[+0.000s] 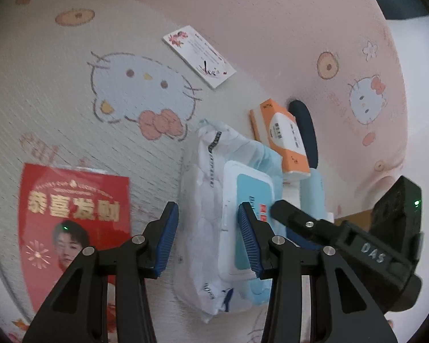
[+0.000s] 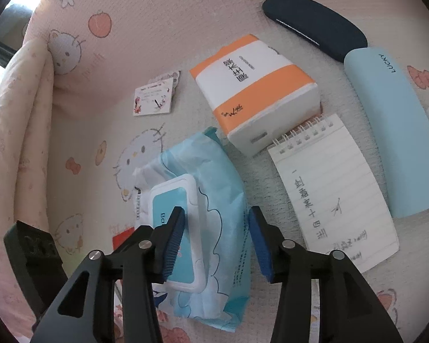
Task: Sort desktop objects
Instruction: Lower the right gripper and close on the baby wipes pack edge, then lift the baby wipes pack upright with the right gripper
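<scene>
Blue wet-wipes pack (lid up) lies between both spread tongs, left tongs and right tongs.

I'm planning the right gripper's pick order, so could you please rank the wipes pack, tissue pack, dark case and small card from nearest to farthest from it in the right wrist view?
1. Wipes pack: between the right gripper's fingers.
2. Tissue pack: ahead, slightly right.
3. Small card and dark case: both beyond the tissue pack, card on the left and case at far right; too close to call.
</scene>
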The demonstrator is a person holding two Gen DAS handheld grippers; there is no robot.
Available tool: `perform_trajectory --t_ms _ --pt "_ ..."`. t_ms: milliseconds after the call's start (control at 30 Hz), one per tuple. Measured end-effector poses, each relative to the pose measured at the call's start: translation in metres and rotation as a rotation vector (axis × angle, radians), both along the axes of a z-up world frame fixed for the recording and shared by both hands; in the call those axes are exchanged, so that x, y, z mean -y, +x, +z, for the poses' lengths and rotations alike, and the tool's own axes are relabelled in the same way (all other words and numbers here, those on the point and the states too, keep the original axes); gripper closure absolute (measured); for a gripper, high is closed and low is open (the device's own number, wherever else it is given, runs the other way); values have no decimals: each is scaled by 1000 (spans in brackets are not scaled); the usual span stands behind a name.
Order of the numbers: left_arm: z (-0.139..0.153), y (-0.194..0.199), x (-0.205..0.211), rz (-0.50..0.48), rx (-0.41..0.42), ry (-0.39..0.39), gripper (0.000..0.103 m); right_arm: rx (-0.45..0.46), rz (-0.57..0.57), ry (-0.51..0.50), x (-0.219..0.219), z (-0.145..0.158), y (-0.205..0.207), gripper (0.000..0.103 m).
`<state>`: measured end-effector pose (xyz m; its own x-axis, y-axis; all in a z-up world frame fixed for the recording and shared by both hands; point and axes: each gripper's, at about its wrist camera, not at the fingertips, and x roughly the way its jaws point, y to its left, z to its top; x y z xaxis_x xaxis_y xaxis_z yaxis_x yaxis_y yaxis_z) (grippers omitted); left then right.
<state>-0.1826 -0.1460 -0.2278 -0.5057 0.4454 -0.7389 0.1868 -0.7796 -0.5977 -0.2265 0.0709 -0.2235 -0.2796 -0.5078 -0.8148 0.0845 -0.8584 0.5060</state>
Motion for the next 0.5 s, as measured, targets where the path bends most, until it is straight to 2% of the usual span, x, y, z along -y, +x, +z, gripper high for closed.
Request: perform_trajectory --t_ms 133,300,500 --pt "3 3 -5 2 -6 -12 58 5 1 -25 4 -3 4 58" --pt "7 12 -8 4 -11 -40 65 -5 18 -25 11 -1 12 63" --pt "9 31 -11 -16 6 -38 66 -5 53 14 9 2 31 66"
